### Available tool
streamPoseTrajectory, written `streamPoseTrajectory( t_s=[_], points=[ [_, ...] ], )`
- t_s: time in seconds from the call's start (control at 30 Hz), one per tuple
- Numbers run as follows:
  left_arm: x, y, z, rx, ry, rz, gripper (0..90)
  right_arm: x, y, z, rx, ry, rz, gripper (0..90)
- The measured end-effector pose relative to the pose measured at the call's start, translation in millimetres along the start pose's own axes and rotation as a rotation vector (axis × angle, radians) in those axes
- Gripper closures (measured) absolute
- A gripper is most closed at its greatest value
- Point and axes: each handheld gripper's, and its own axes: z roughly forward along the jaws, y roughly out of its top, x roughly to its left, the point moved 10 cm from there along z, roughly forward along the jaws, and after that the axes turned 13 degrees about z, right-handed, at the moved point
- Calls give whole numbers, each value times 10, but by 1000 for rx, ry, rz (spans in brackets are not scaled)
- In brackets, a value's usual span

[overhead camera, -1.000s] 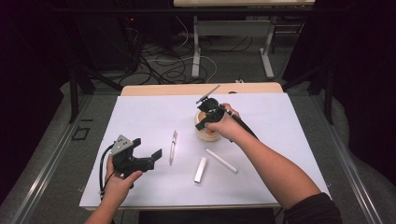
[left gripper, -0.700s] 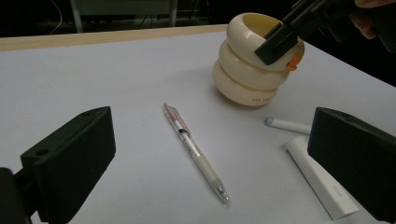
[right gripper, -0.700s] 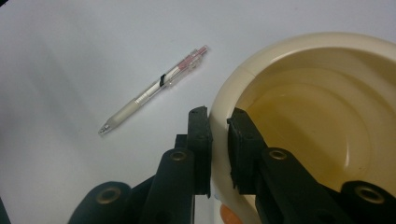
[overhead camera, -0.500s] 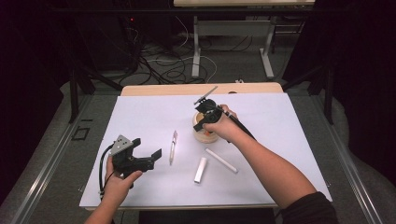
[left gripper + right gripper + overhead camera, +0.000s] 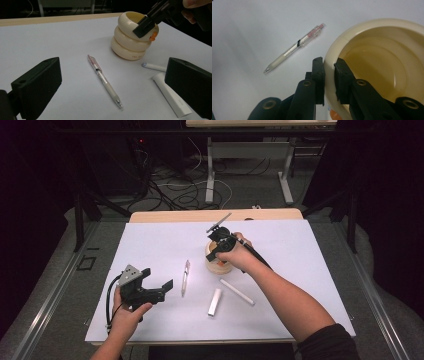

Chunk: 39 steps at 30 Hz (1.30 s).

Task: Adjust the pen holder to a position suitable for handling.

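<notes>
A cream ribbed holder (image 5: 220, 264) stands near the middle of the white table top (image 5: 300, 250). My right gripper (image 5: 216, 251) comes down on it from above. In the right gripper view the right gripper (image 5: 329, 75) is shut on the holder's rim (image 5: 329, 62), one pad outside and one inside the hollow holder (image 5: 374, 57). The left gripper view shows the same grip (image 5: 146, 26) on the holder (image 5: 128, 41). My left gripper (image 5: 159, 279) is held low at the front left, open with nothing between its jaws. A clear pen (image 5: 185, 277) lies between the two grippers.
A white marker (image 5: 237, 291) and a short white cap (image 5: 215, 301) lie in front of the holder. The pen (image 5: 105, 81) lies ahead of my left gripper (image 5: 113, 82), with the marker (image 5: 155, 67) and cap (image 5: 172, 96) to its right. The table's wooden back edge (image 5: 175, 216) lies behind.
The right hand has edged slightly left at the holder, its gripper still on the rim. The left hand and the loose items have not moved.
</notes>
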Motion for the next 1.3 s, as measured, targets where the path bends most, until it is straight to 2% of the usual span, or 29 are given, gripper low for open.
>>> streamPoseTrajectory(
  t_s=[0.03, 0.07, 0.1, 0.17, 0.2, 0.23, 0.27, 0.3, 0.33, 0.37, 0.4, 0.43, 0.47, 0.53, 0.67, 0.8, 0.83, 0.9, 0.97, 1.0, 1.03, 1.07, 1.1, 1.13, 1.17, 1.2, 1.23, 1.27, 1.3],
  points=[
    [1, 1, 1, -1, 0, 1, 9, -8, -10, -12, 21, -6, -11, 796],
    [1, 2, 0, -2, -1, 0, 9, -1, -24, -19, 32, -11, 5, 796],
    [1, 4, 0, -4, -1, 0, 9, 6, 11, 13, -7, 8, -10, 796],
    [3, 2, -2, -3, 0, -2, 9, 2, 14, 17, -4, 6, -14, 795],
    [10, -2, -5, 0, 2, 4, 9, -12, -10, -11, 34, -8, -16, 794],
    [9, -1, -5, 0, 2, 3, 9, -9, -1, -5, 27, -3, -12, 793],
    [10, -1, -5, 0, 2, 3, 9, 10, 27, 21, -11, 11, 4, 791],
    [10, -1, -6, 0, 2, 3, 9, 9, 20, 16, -2, 6, 18, 789],
    [10, -1, -5, 0, 2, 3, 9, -12, 11, -3, 22, -1, 3, 788],
    [11, -1, -5, 0, 2, 3, 9, -40, 28, 2, 13, -11, -10, 787],
    [11, -2, -6, 0, 2, 2, 9, -39, 32, 6, 10, -6, -11, 787],
    [12, -1, -7, -1, 3, 2, 9, -20, 52, 34, -20, 13, -2, 787],
    [2, 1, -6, -4, -1, -12, 9, -17, 51, 36, -19, 13, -5, 787],
    [7, 1, -5, -5, -1, -11, 9, -16, 48, 37, -19, 11, -6, 785],
    [20, -5, -11, 1, 3, 1, 9, -28, 31, 7, 11, -3, -28, 779],
    [13, 0, -8, -2, 1, -4, 9, -36, 55, 3, -14, -12, -45, 743],
    [12, -1, -8, -2, 2, -4, 9, -9, 57, -5, -16, 2, -25, 734],
    [11, 0, -8, -2, 2, -4, 9, -26, 75, -24, -26, -1, -47, 717],
    [11, 0, -9, -2, 2, -4, 9, -15, 70, -57, -30, -8, -16, 694],
    [11, 0, -9, -2, 2, -3, 9, -1, 116, -41, -85, 12, -23, 684],
    [12, -1, -8, -2, 2, -4, 9, 5, 73, -86, -38, -1, 3, 680],
    [13, -1, -8, -1, 2, -3, 9, -4, 96, -91, -61, 6, -24, 671],
    [12, -1, -8, -1, 2, -4, 9, 1, 110, -102, -81, 7, -20, 659],
    [12, -1, -7, -2, 2, -4, 9, -12, 98, -125, -63, -2, -33, 643],
    [12, -1, -7, -1, 1, -4, 9, -3, 124, -125, -104, -1, -22, 631],
    [11, 0, -6, -2, 2, -4, 9, -23, 71, -180, -32, -22, -34, 621],
    [15, -1, -7, 0, 4, 3, 9, -6, 146, -144, -122, 1, -44, 607],
    [14, -1, -7, 0, 3, 4, 9, -7, 128, -182, -102, -10, -45, 593],
    [14, -1, -6, 0, 3, 4, 9, 3, 164, -177, -146, -4, -48, 580]
  ],
)
